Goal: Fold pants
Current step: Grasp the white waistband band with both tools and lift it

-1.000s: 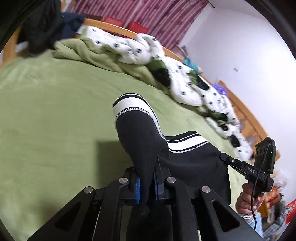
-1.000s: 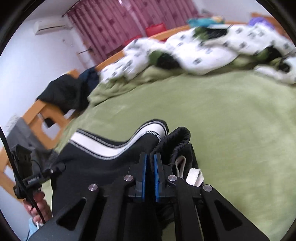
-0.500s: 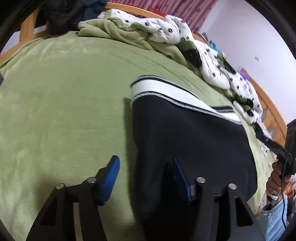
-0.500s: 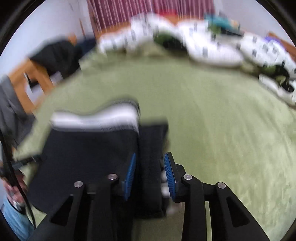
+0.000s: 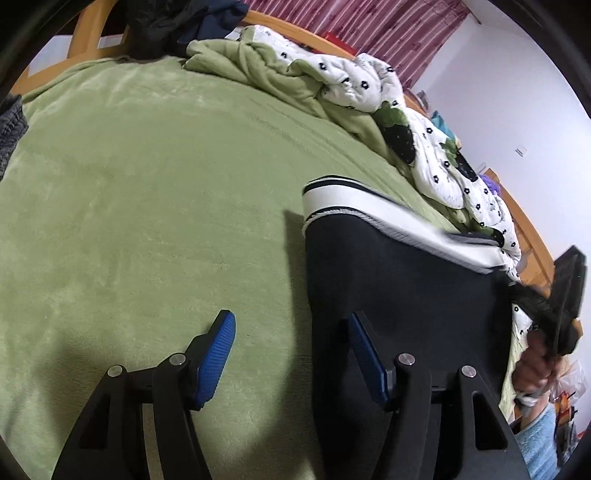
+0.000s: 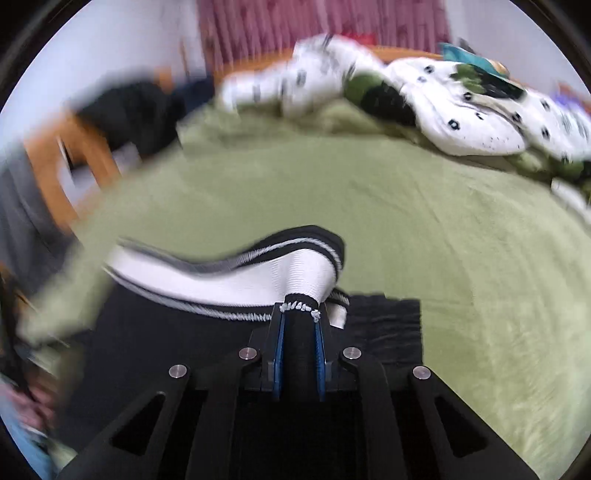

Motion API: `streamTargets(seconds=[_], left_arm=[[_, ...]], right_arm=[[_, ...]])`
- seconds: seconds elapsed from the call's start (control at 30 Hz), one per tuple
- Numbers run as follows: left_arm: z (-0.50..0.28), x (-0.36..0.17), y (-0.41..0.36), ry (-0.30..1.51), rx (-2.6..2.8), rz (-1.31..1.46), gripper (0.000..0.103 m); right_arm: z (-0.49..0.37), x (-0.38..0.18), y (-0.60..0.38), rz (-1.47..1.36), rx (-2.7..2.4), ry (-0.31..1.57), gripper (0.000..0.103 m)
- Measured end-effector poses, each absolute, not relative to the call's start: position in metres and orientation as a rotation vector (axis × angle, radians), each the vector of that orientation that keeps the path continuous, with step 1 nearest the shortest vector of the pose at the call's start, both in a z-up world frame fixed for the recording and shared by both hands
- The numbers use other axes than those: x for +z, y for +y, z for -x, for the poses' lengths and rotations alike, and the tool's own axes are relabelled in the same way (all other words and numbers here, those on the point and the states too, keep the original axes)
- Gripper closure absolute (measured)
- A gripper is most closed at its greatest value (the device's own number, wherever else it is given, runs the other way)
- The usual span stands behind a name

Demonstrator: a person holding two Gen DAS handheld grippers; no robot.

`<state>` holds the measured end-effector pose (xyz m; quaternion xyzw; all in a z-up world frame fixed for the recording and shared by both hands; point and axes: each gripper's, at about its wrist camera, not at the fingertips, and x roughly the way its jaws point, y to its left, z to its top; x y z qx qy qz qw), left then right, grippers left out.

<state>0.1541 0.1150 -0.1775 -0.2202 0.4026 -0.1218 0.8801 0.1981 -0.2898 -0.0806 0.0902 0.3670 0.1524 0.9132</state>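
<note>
The right tool (image 6: 298,325) has its blue pads pressed together on a bunched fold of the black pants (image 6: 155,354), just at the edge where the white striped waistband (image 6: 236,275) begins; the waistband lifts in a curve from the pinch and runs off to the left of it, blurred. The jaws have just been closing, with the cloth between them. The left tool (image 5: 291,350) stands spread: its left pad (image 5: 216,356) hovers over the bare green blanket (image 5: 147,206), its right pad (image 5: 364,354) over the left edge of the pants, and neither presses the cloth. In the left wrist view the pants lie flat on the blanket as a wide black panel, the waistband along their far edge. Beyond the pants, towards the headboard side, a white quilt with black dots (image 5: 354,85) is heaped with a crumpled green cover (image 5: 258,70). Further behind the quilt hangs a red curtain (image 5: 388,29). Left of the quilt, dark clothes (image 5: 166,22) hang over the wooden bed frame (image 5: 85,40). To the right of the pants, a hand (image 5: 535,365) grips the handle of the other device, blurred.
</note>
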Motion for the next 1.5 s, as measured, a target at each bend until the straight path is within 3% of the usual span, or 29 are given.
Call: streamTargets(seconds=[0.13,0.23,0.27,0.43,0.6,0.67,0.7,0.77,0.9,1.5], left_arm=[[-0.153,-0.171,0.107,0.811,-0.303,0.445,0.042],[-0.154,-0.169,0.1,0.813,-0.311,0.43,0.042],[-0.152,-0.165,0.098,0.802,-0.315,0.409,0.042],[-0.151,-0.125,0.073,0.691,-0.327,0.281,0.042],[-0.2,-0.102,0.02,0.708,-0.391,0.175,0.042],[-0.228,-0.112,-0.001,0.735,-0.345,0.112,0.042],[-0.237,-0.12,-0.007,0.757,-0.314,0.089,0.042],[-0.258,-0.143,-0.019,0.799,-0.232,0.001,0.041],[-0.257,-0.157,-0.033,0.741,-0.186,-0.09,0.038],[-0.256,-0.16,-0.026,0.712,-0.211,-0.04,0.036]], right_arm=[[-0.204,-0.099,-0.304,-0.079,0.143,0.838,0.089],[-0.212,-0.123,-0.309,-0.107,0.079,0.84,0.079],[-0.212,-0.12,-0.307,-0.107,0.08,0.839,0.075],[-0.188,-0.078,-0.297,-0.06,0.131,0.701,0.073],[-0.208,-0.072,-0.272,-0.049,0.247,0.649,0.073],[-0.232,-0.097,-0.264,0.005,0.22,0.742,0.076],[-0.244,-0.115,-0.264,0.029,0.187,0.786,0.082],[-0.253,-0.135,-0.271,0.041,0.167,0.782,0.083],[-0.261,-0.136,-0.278,-0.02,0.194,0.795,0.083],[-0.257,-0.136,-0.276,-0.009,0.187,0.775,0.083]])
